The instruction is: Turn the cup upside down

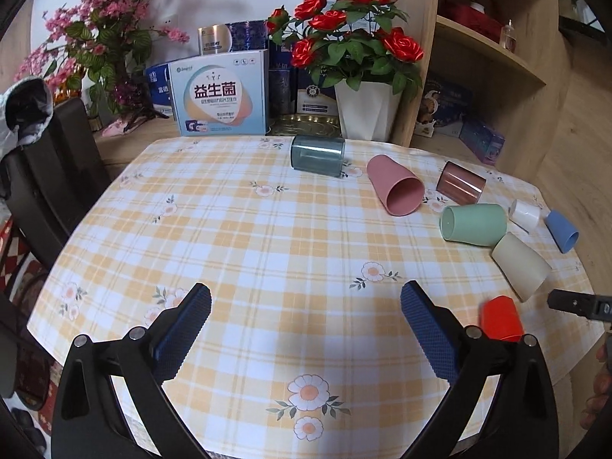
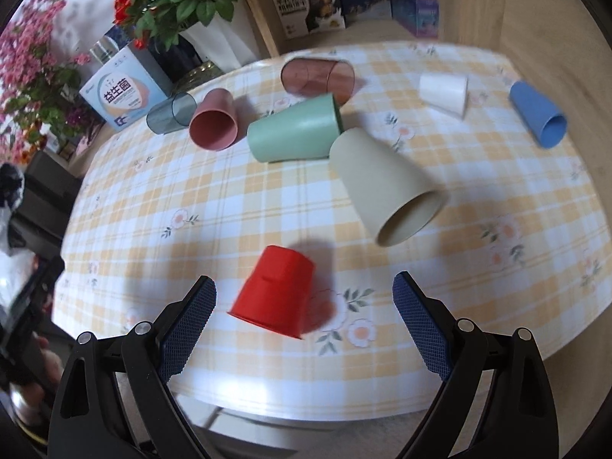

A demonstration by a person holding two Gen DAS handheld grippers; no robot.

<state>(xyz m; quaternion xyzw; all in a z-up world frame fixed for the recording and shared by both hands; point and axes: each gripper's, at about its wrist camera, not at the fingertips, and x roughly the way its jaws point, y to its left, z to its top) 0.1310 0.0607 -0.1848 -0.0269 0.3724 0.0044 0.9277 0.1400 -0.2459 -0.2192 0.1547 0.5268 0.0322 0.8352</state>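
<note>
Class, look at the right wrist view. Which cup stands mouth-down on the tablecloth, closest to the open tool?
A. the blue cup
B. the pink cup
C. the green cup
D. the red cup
D. The red cup stands with its rim down on the checked tablecloth, just ahead of the open right tool, while the blue cup, green cup and pink cup lie on their sides.

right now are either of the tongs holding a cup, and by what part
Nothing is held. The left tongs are open over bare tablecloth. The right tongs are open too, with the red cup between the fingers but untouched, mouth down.
</note>
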